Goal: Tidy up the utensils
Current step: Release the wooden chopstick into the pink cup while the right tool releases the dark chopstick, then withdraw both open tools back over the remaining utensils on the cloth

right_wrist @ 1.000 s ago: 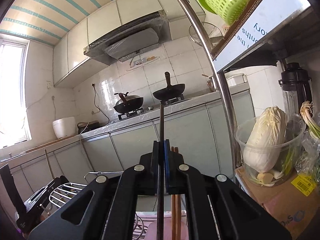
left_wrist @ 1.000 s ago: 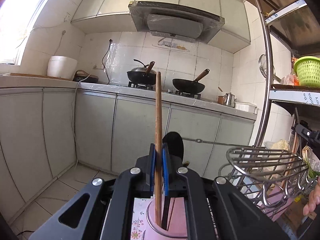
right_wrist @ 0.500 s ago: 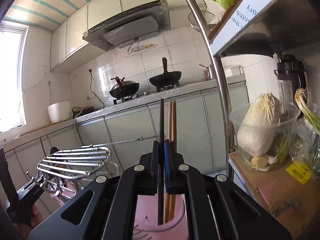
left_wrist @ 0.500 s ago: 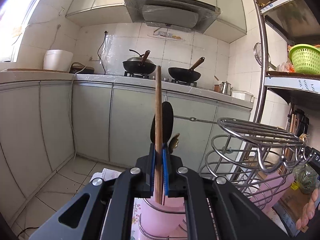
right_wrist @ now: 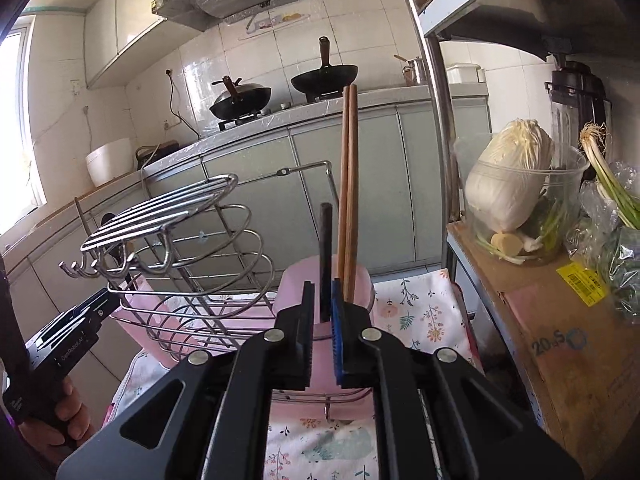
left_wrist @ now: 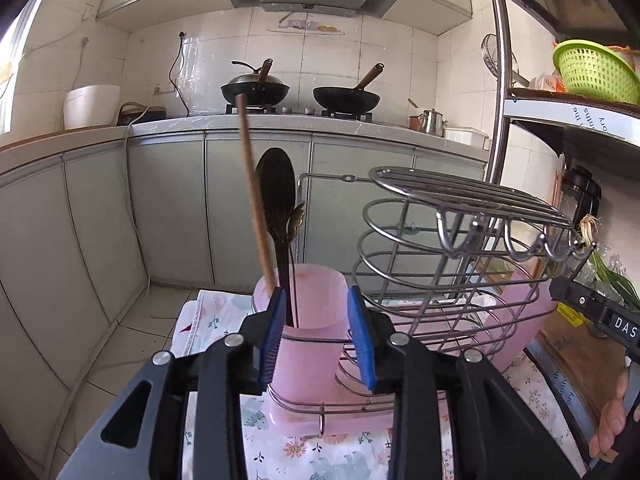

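My left gripper [left_wrist: 316,332] is open, its blue pads either side of a pink cup [left_wrist: 308,340]. A wooden stick [left_wrist: 254,196] leans free in that cup beside a dark spoon [left_wrist: 276,200]. My right gripper [right_wrist: 322,312] has its jaws slightly apart around a dark stick [right_wrist: 325,264] that stands in another pink cup [right_wrist: 320,320] with two wooden chopsticks [right_wrist: 347,200]. Whether the pads still touch the dark stick I cannot tell.
A steel wire rack [left_wrist: 460,256] with hooks holds the cups on a floral cloth [left_wrist: 332,452]; it also shows in the right wrist view [right_wrist: 188,256]. A shelf post [right_wrist: 436,92], cabbage tub [right_wrist: 512,192] and cardboard box [right_wrist: 568,344] stand right. Counters with woks lie behind.
Both grippers lowered their sticks into the cups. The left jaws opened wide and released the wooden stick, which now leans left. The right jaws parted slightly around the dark stick.
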The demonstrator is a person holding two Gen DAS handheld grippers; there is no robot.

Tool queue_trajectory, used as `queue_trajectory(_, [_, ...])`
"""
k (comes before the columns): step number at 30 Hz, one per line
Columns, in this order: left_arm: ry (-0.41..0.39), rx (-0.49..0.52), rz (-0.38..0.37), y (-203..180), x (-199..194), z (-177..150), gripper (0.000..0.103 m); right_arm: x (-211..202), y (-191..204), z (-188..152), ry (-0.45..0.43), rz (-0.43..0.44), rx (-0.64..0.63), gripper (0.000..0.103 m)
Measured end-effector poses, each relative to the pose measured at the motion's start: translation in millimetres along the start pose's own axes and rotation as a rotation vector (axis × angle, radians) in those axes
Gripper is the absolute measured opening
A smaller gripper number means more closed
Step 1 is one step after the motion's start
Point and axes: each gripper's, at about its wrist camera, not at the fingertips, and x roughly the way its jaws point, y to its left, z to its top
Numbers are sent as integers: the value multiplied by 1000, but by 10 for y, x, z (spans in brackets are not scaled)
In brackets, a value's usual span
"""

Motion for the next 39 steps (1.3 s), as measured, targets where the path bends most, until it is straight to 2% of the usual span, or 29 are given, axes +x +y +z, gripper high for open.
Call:
queue_trajectory(4, [15,-2,6,-29,-76,-12,33,-56,83,12,25,-3,-16,39])
queue_trajectory(7, [31,-11,7,-30,-140,-50,34,-108,106,-32,38,-1,-20,44])
queue_trajectory(13, [92,-51,-6,-16,-239,-167,34,-230,159,-229,88,5,-10,45])
queue_trajectory(18, [108,-23,-4,-105,-428,-291,34,-379,320,-451,122,1,-31,46])
queue_trajectory(22, [128,-3,-21,-181,-607,-408,34,-519,476,-591,123,-8,-47,47])
queue_trajectory(25, [139,17,-25,-244,-743,-493,37,-629,580,-660,121,-28,-60,57])
queue_trajectory(39, [174,23,-7,-379,-1120,-798,40,-953,764,-926,134,-101,-93,58])
